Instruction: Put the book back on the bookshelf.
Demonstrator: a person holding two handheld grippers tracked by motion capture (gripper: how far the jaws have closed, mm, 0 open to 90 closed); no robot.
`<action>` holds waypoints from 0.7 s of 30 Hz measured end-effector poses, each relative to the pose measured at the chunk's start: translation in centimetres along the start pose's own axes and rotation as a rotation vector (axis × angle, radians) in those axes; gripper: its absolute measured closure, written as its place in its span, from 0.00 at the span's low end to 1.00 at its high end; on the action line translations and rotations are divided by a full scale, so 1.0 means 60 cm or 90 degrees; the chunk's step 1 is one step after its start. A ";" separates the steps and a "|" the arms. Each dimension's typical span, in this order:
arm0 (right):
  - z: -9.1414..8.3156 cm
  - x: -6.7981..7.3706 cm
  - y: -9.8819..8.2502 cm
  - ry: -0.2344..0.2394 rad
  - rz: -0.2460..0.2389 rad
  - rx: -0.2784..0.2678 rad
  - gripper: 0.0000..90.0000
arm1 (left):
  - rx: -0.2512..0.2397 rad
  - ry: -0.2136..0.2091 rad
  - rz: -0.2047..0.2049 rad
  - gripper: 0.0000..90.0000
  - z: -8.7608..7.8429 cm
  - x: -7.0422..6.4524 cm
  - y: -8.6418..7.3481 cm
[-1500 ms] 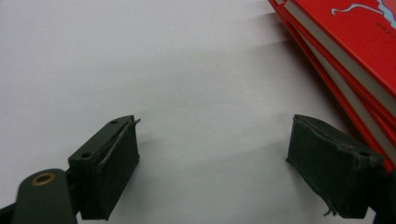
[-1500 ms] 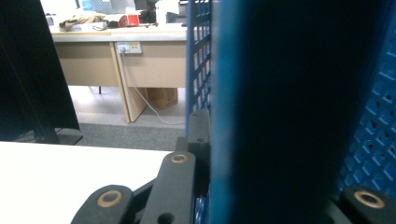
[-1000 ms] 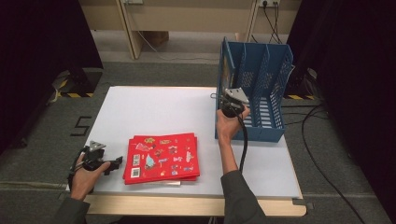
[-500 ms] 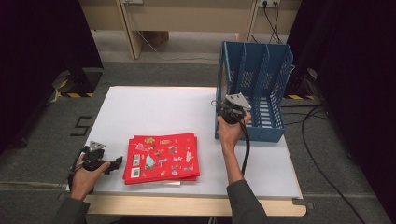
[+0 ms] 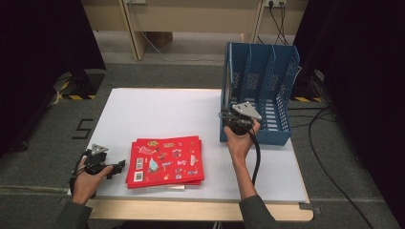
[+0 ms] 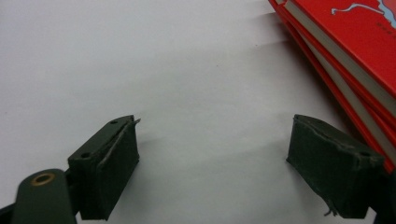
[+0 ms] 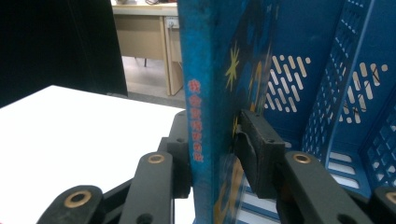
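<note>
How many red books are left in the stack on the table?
3 at least: red hardcover books stacked on the white table beside the left gripper; others may be hidden beneath.

The stack of books (image 5: pixel 166 161) lies near the front of the worktop (image 5: pixel 157 114), and the file rack (image 5: pixel 258 93) stands at its right, farther back.

perforated blue plastic file rack (image 5: pixel 267 90), glossy red book covers (image 5: pixel 166 160), smooth matt white table (image 5: pixel 162 112).
</note>
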State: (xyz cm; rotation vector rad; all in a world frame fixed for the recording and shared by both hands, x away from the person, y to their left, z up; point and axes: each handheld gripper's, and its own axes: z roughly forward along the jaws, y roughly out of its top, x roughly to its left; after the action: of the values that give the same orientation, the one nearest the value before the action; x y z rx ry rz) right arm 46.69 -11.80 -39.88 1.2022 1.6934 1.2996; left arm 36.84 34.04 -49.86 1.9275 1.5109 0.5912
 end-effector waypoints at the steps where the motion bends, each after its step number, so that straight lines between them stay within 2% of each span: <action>1: 0.007 0.003 0.002 0.000 0.001 0.000 0.75 | -0.001 0.000 -0.001 0.16 0.000 0.000 0.000; 5: 0.021 0.008 0.007 -0.002 0.004 0.004 0.74 | -0.001 0.000 -0.001 0.17 0.000 0.000 0.000; 6: 0.031 0.009 0.011 -0.015 0.000 0.008 0.74 | -0.001 -0.001 -0.001 0.17 0.000 0.000 0.000; 10: 0.046 0.003 0.015 -0.016 0.012 0.007 0.74 | 0.000 -0.001 0.000 0.16 0.000 0.000 0.000; 17: 0.059 0.002 0.021 -0.029 0.009 0.015 0.74 | -0.001 0.000 -0.001 0.16 0.000 0.000 0.000; 21: 0.059 0.000 0.020 -0.022 0.016 0.014 0.73 | -0.001 -0.001 -0.001 0.16 0.000 0.000 0.000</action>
State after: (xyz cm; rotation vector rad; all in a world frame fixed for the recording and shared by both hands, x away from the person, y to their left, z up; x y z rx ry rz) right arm 50.19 -10.50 -39.67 1.2558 1.6769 1.2714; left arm 36.83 34.06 -49.87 1.9252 1.5101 0.5908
